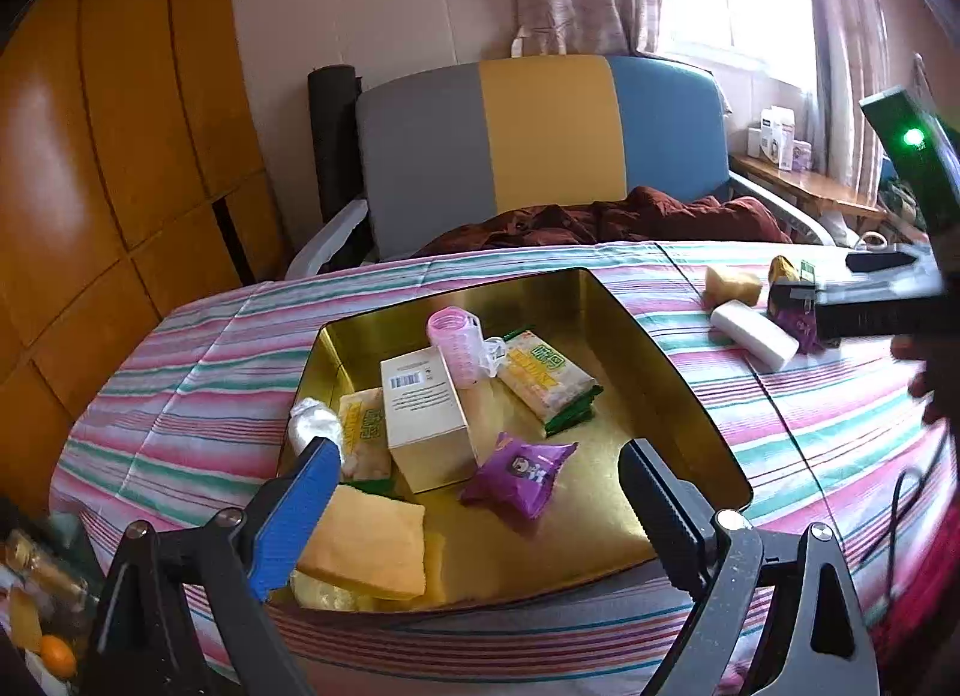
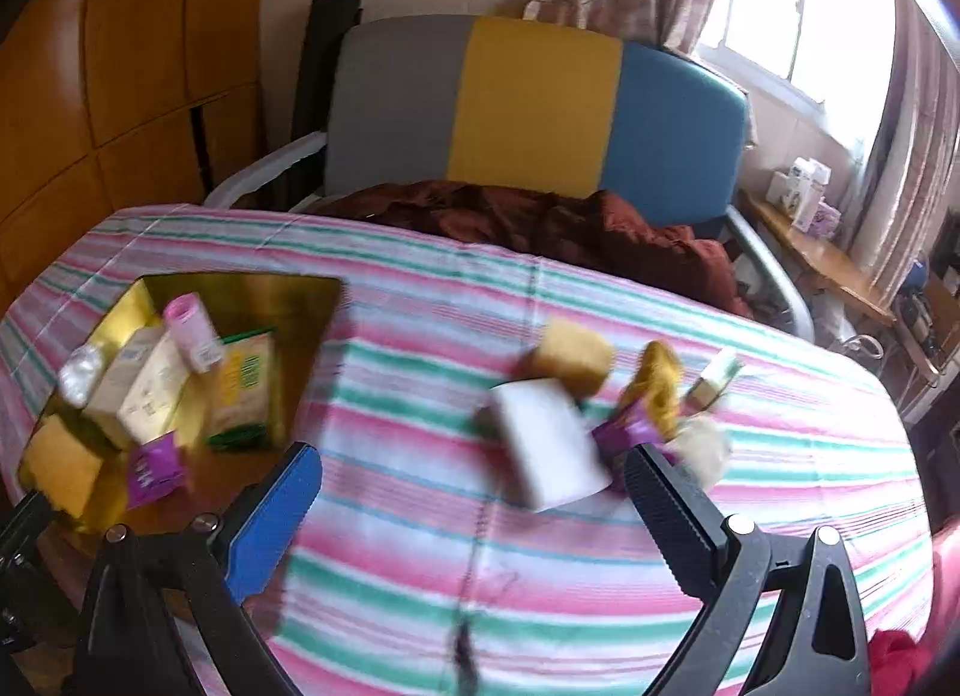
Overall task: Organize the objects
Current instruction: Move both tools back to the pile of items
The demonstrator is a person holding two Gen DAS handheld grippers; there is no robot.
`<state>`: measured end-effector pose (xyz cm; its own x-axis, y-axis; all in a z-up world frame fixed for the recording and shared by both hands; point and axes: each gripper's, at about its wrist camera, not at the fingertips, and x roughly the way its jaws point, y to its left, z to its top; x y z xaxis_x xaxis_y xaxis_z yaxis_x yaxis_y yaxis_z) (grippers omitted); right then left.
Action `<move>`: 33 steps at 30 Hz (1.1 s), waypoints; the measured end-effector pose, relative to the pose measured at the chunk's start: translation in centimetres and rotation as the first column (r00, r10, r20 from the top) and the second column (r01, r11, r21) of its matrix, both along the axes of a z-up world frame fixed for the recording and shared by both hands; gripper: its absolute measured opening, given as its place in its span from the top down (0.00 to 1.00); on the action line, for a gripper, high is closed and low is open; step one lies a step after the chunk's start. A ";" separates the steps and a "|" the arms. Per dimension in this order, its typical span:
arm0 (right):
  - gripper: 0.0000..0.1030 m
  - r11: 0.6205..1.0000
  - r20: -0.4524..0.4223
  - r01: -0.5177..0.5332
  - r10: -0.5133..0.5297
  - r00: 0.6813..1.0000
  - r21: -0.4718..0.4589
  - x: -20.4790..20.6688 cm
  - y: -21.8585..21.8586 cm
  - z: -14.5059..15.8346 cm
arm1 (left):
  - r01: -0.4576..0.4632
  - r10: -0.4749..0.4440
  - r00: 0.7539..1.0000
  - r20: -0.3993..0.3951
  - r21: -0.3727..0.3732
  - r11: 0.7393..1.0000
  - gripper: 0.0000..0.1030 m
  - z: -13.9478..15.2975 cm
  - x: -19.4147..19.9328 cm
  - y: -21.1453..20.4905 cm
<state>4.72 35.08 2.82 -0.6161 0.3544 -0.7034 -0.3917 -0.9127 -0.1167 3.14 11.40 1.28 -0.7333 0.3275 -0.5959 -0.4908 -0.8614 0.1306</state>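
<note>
Claws [image 1: 480,474] [image 2: 474,480] wide open, both empty

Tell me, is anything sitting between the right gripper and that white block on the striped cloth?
Nothing visible does. The right gripper is open, and only bare striped cloth lies between its fingers and the white block. The yellow sponge and purple packet lie behind and beside the block, not in the path.
</note>
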 end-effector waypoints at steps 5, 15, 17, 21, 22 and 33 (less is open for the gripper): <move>0.00 0.997 -0.004 0.065 -0.065 0.998 0.029 -0.1 4.7 0.0 | 0.027 -0.028 0.999 -0.019 -0.025 0.999 0.08 0.3 0.5 1.2; 0.00 0.981 0.056 0.146 -0.140 0.989 -0.131 0.2 11.0 -4.2 | 0.090 -0.096 0.994 -0.055 -0.094 0.991 0.08 1.1 1.1 4.7; 0.00 0.979 0.056 0.140 -0.133 0.989 -0.151 0.2 11.1 -4.2 | 0.102 -0.109 0.992 -0.059 -0.106 0.989 0.08 1.1 1.2 5.5; 0.00 0.975 0.062 0.140 -0.131 0.989 -0.173 0.3 11.2 -4.4 | 0.126 -0.134 0.989 -0.056 -0.129 0.984 0.08 1.0 1.2 7.0; 0.00 0.973 0.062 0.141 -0.132 0.989 -0.183 0.4 11.3 -4.4 | 0.135 -0.144 0.988 -0.057 -0.135 0.982 0.08 0.9 1.3 7.5; 0.00 0.946 0.083 0.188 -0.172 0.982 -0.262 0.7 12.7 -5.1 | 0.202 -0.214 0.976 -0.049 -0.174 0.964 0.08 0.3 1.4 10.8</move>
